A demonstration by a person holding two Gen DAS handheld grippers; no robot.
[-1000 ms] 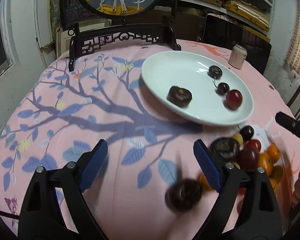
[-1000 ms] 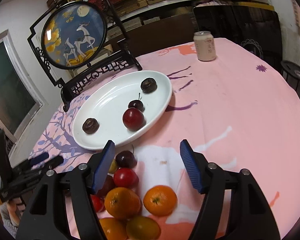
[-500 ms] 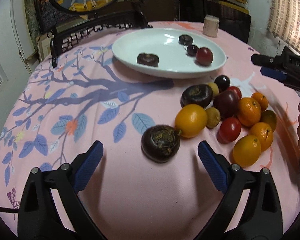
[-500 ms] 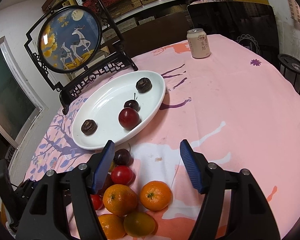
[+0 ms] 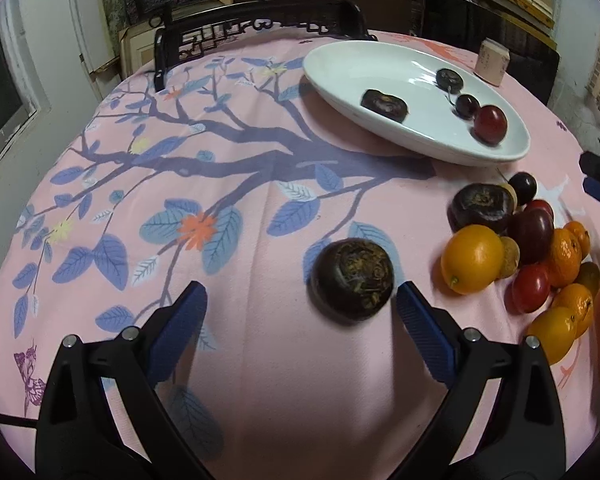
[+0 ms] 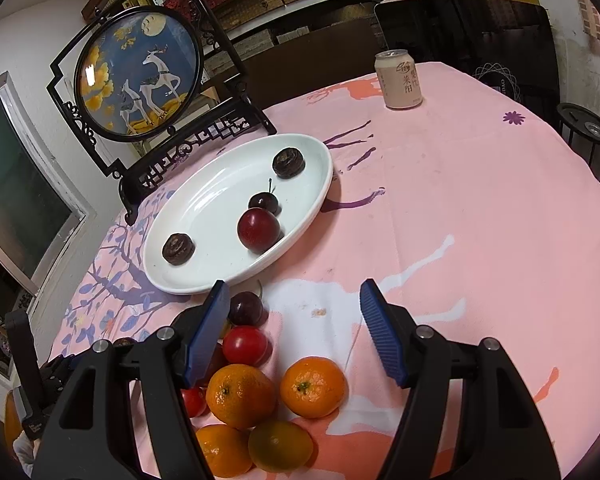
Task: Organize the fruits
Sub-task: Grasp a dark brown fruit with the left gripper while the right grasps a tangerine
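Note:
My left gripper [image 5: 300, 312] is open and empty; a dark brown water chestnut [image 5: 352, 278] lies on the cloth just ahead, near its right finger. To the right is a pile of fruit [image 5: 532, 256]: oranges, tomatoes, plums, another chestnut. The white oval plate [image 5: 380, 64] holds two chestnuts, a cherry and a red plum [image 5: 490, 124]. My right gripper [image 6: 292, 320] is open and empty above the pile, with two oranges [image 6: 314, 386] between its fingers and a cherry [image 6: 245, 307] by the left finger. The plate also shows in the right wrist view [image 6: 220, 200].
A round deer picture on a black stand [image 6: 140, 80] is behind the plate. A drink can [image 6: 398, 80] stands at the far side of the pink tablecloth [image 6: 480, 200]. The left gripper shows at the lower left of the right wrist view [image 6: 32, 380].
My left gripper has swung and moved closer to the lone chestnut, which now lies near its right finger. My right gripper has stayed almost still over the pile.

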